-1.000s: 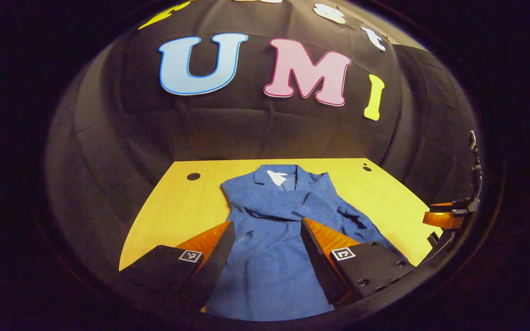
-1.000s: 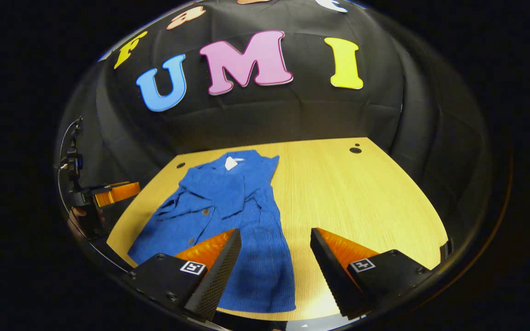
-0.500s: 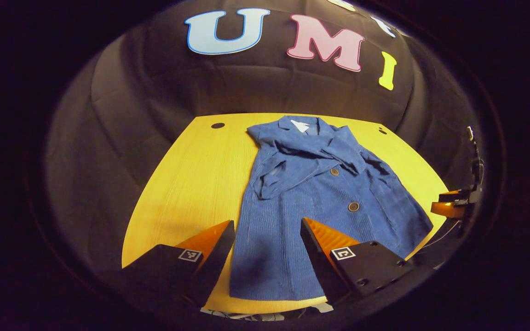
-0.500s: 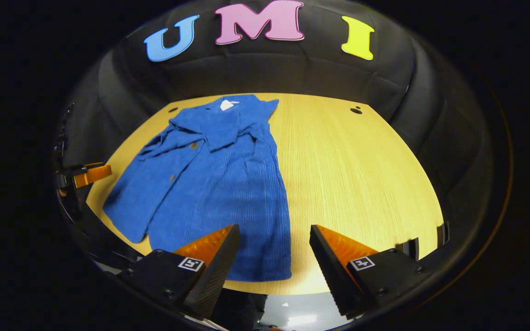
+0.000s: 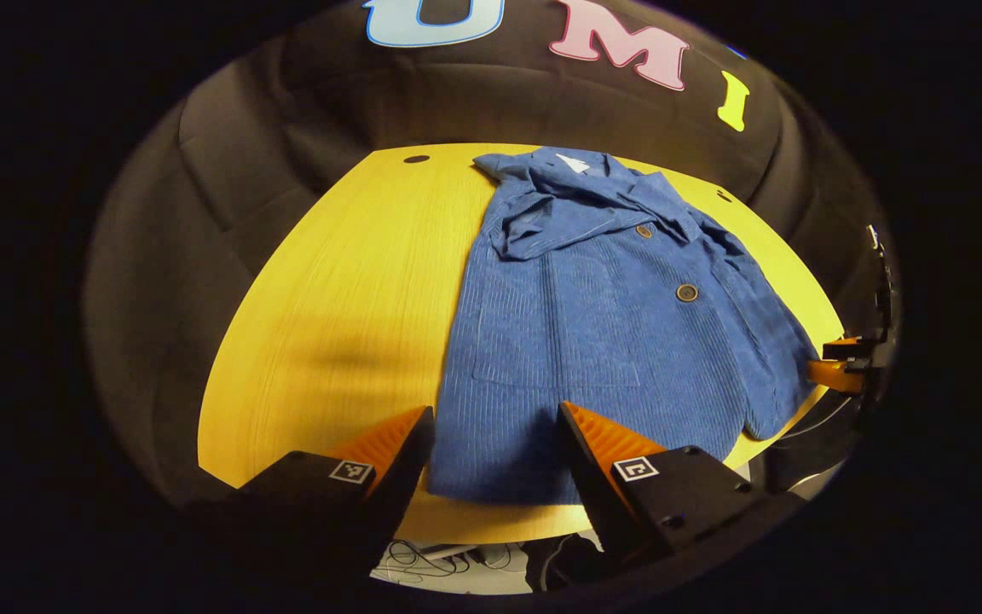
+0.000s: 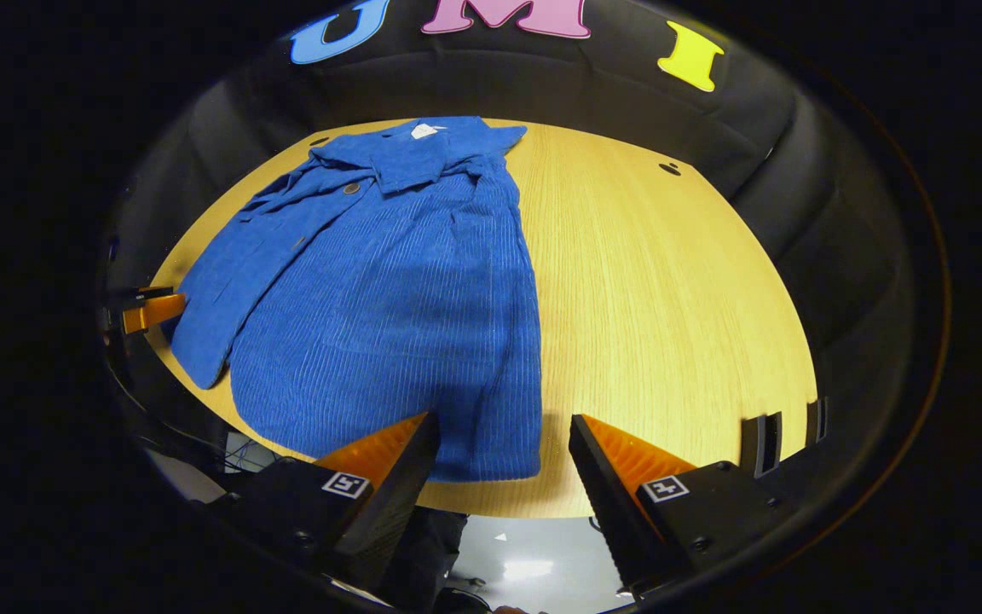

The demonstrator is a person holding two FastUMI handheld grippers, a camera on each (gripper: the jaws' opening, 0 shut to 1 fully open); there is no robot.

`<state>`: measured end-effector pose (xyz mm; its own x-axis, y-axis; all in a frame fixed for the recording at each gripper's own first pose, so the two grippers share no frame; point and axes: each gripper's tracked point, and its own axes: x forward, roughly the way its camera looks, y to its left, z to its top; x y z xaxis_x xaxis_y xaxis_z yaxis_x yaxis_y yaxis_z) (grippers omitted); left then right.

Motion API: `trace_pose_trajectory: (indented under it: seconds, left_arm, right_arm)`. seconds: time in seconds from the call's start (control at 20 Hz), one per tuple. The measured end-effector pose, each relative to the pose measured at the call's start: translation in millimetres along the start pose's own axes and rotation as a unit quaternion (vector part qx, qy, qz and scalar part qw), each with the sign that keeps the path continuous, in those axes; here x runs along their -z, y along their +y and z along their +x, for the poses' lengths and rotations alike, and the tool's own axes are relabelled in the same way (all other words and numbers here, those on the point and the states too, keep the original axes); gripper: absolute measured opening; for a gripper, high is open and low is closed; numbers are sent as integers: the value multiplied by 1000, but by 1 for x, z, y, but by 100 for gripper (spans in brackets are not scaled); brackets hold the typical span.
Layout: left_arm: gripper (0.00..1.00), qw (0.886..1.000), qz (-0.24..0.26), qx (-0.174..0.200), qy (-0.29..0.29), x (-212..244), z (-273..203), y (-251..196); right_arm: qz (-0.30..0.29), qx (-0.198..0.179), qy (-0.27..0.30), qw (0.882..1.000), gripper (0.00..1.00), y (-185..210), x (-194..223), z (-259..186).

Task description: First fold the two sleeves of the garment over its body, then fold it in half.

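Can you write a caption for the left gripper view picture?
Open left gripper above the hem of a blue jacket on a wooden table.

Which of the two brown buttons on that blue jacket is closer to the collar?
The smaller-looking button, just below the folded sleeves near the collar. The other button sits lower down the jacket, nearer the hem.

Warm overhead light, perhaps dim; sharp centre, fisheye bending and darkening the edges.

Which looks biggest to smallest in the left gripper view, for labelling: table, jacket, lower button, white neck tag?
1. Table
2. Jacket
3 and 4. Lower button and white neck tag look alike; unranked.
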<state>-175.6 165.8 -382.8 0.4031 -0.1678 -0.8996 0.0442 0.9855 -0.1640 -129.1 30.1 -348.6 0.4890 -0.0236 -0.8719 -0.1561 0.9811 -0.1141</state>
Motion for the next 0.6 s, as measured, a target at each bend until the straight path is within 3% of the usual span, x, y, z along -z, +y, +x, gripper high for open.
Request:
trace_pose_trajectory:
  seconds: [0.15, 0.25, 0.3, 0.35, 0.5, 0.55, 0.6]
  left_arm:
    - [85, 1000, 29, -9, 5, 6, 0, 0]
    - [84, 1000, 25, -10, 4, 5, 0, -3]
    - [80, 1000, 25, -7, 4, 4, 2, -5]
    - [65, 1000, 26, -1, 1, 6, 3, -10]
    - [20, 1000, 19, 22, -2, 3, 2, -21]
    - [5, 1000, 10, 26, 0, 1, 4, -22]
    - [4, 999, 2, 36, -1, 0, 5, -23]
  right_arm:
    - [5, -6, 12, 1000, 98, 4, 4, 4]
    - [19, -31, 25, 999, 96, 11, 6, 5]
    - [38, -47, 35, 998, 91, 20, 8, 6]
    - [44, -48, 30, 997, 81, 20, 4, 5]
    - [33, -62, 42, 997, 20, 29, 5, 7]
    - [27, -66, 48, 996, 12, 29, 6, 6]
    - [30, -67, 43, 996, 13, 29, 3, 7]
